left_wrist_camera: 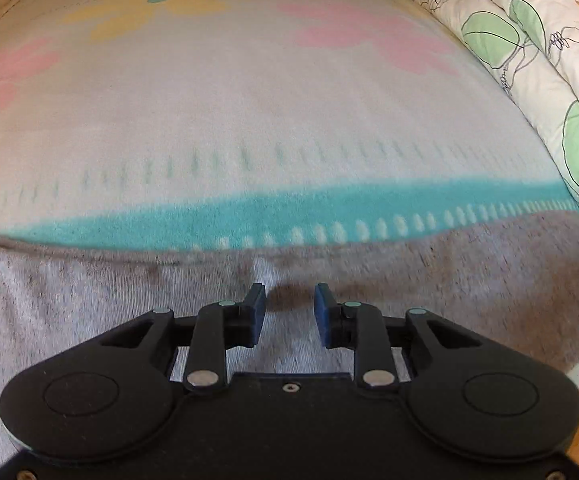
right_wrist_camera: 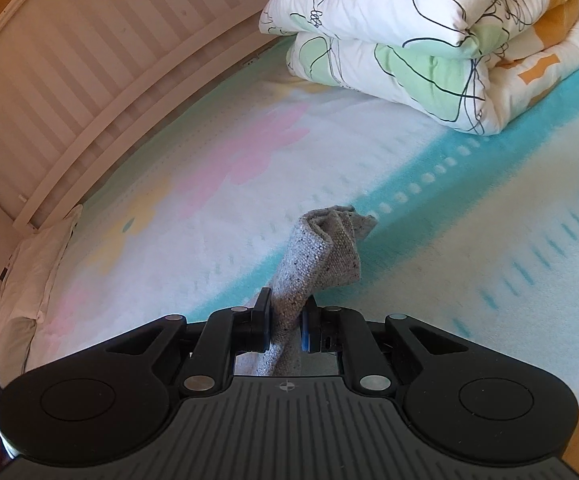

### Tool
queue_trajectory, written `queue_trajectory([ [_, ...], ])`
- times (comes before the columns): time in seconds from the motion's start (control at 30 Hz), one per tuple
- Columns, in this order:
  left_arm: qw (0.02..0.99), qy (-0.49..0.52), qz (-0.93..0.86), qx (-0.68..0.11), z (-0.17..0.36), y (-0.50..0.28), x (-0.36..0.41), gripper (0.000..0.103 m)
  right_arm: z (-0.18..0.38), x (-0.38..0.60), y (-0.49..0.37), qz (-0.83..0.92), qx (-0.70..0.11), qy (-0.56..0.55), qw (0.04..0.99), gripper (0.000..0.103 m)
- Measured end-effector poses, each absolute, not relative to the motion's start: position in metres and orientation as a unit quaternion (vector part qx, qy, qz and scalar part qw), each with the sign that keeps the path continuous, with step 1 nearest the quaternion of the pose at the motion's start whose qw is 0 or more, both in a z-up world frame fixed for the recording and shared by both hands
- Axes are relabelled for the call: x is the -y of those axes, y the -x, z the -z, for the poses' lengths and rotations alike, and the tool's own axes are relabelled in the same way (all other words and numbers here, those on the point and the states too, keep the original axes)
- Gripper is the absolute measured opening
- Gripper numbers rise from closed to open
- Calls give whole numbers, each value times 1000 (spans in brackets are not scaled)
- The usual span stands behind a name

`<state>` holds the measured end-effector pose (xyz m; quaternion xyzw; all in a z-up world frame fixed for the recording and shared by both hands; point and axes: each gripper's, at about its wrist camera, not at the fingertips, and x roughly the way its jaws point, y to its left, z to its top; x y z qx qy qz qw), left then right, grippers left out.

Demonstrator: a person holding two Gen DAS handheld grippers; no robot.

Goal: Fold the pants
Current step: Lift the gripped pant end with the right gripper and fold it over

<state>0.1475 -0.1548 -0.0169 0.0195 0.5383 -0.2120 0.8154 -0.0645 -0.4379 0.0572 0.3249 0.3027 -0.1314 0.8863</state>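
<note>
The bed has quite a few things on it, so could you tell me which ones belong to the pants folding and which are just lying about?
Part of the job:
- grey pants, spread on the bed
- right gripper, pinching a bunched piece of the pants
- left gripper, jaws apart over the pants, nothing between them

Just lying about:
- folded duvet
- patterned blanket
- white pillow
- slatted bed rail

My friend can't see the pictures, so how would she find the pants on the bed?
Look at the bed's pale blanket with pink and yellow flowers and a turquoise stripe. Near that stripe, a bunched corner of the grey pants sticks up, pinched in the right gripper. It is plain speckled grey knit, unlike the puffy white duvet with green leaves behind it.
</note>
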Motion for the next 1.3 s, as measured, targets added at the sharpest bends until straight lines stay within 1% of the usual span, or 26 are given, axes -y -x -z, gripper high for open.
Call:
queue_trajectory([
  [0.13,803,-53,227,-549,20,-116,161,35,-60,435,64,129,-302,-317,890,13],
  [0.23,788,-72,235,-565,32,-107,162,36,-62,433,64,129,-303,-314,891,13],
  [0.33,791,-121,264,-538,29,-94,164,37,-67,428,61,129,-300,-310,893,13],
  [0.43,792,-70,270,-544,19,-102,144,37,-79,414,56,114,-293,-295,902,13],
  [0.57,813,-22,223,-538,6,-124,97,37,-100,377,42,74,-278,-257,922,13],
  [0.77,838,77,137,-523,-9,-160,12,38,-134,285,13,-42,-255,-184,948,13],
  [0.87,844,115,92,-515,-13,-166,-34,38,-137,224,-3,-116,-259,-145,948,13],
  [1.0,853,155,33,-497,-18,-167,-91,38,-108,143,-24,-189,-295,-91,932,13],
  [1.1,862,165,-13,-480,-22,-165,-123,38,-64,83,-38,-215,-338,-38,915,14],
  [1.2,862,172,-31,-477,-20,-165,-137,38,-19,51,-46,-238,-400,-13,885,23],
  [1.23,860,175,-29,-478,-19,-165,-139,38,-9,47,-47,-239,-421,-11,875,24],
  [1.3,858,176,-20,-483,-19,-166,-143,38,-7,49,-43,-244,-422,-19,873,26],
])
